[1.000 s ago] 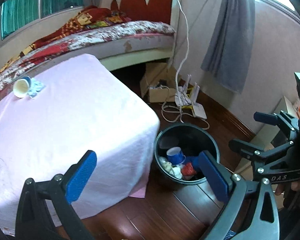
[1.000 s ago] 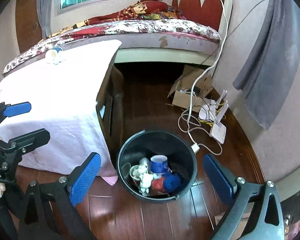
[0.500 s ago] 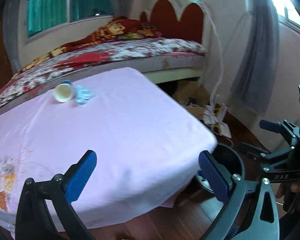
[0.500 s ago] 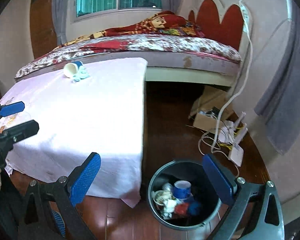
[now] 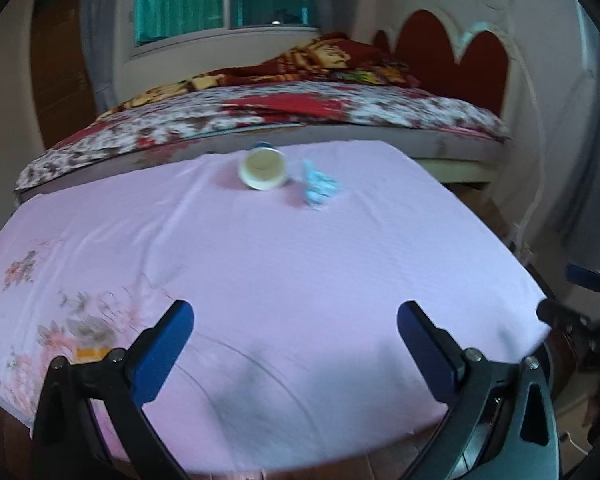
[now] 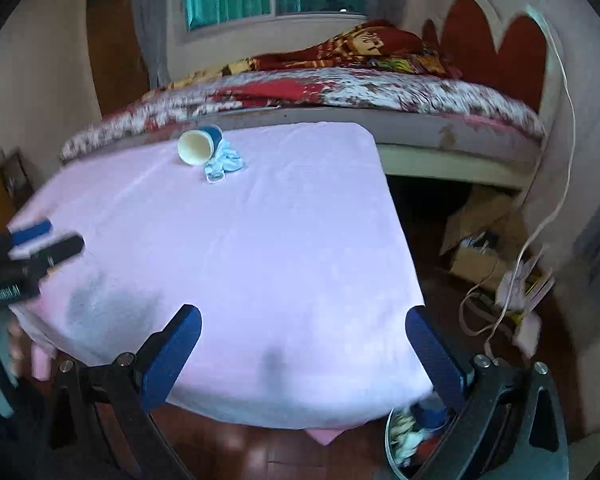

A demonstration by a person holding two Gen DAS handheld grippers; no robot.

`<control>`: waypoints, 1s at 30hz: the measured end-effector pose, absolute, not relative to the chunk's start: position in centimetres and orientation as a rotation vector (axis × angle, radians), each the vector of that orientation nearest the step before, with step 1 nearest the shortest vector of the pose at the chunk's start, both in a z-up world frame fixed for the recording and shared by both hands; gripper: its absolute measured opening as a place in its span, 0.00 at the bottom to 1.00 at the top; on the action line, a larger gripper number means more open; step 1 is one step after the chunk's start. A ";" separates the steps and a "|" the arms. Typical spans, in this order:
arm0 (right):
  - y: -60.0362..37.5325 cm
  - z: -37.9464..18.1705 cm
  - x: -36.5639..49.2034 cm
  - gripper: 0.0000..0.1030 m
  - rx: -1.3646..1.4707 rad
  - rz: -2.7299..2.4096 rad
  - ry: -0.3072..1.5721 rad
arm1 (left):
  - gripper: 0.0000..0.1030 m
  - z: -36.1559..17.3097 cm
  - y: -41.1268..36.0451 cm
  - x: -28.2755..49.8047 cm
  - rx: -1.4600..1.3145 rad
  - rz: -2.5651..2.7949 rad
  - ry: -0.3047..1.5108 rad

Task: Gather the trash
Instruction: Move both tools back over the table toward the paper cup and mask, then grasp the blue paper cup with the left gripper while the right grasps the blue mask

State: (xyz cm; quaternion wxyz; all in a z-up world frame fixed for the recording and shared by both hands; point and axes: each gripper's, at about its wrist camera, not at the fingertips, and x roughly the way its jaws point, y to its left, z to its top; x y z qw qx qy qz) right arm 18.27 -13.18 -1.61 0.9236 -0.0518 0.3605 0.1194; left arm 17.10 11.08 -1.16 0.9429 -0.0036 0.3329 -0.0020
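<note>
both views have swung up from the black round bin (image 6: 396, 436) to the pink-clothed table (image 5: 300, 280), where the left gripper (image 5: 294, 344) and right gripper (image 6: 302, 350), wide open and empty, face the far tipped blue paper cup (image 5: 262, 168) that could roll if nudged, beside a crumpled pale-blue wrapper (image 5: 318, 186).

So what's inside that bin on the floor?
The trash bin holds crumpled white, red and blue trash; the right gripper and pink tablecloth hide the rest.

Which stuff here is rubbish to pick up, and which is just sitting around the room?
For the job:
- paper cup, tipped on its side
- crumpled blue face mask beside it
- trash bin, on the floor, partly filled

Just lying about:
- bed
- cardboard box
- white cable
- pink tablecloth
</note>
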 end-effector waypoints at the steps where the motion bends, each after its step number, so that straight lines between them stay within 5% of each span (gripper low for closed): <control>1: -12.1 -1.4 18.9 1.00 -0.119 0.255 0.727 | 0.99 -1.2 11.8 17.9 -0.009 0.010 0.679; 11: -2.4 -1.7 31.1 1.00 -0.188 0.375 0.731 | 0.99 -1.9 18.5 27.0 -0.069 0.111 0.674; 22: 4.9 -6.0 44.0 0.80 -0.190 0.419 0.845 | 0.98 -4.2 21.0 32.9 -0.085 0.123 0.697; 27: 5.6 -7.7 47.1 0.44 -0.225 0.450 0.885 | 0.98 -4.8 20.6 35.1 -0.078 0.099 0.712; 30: 4.3 -7.3 48.5 0.43 -0.259 0.411 0.866 | 0.98 -4.5 18.8 36.7 -0.050 0.068 0.706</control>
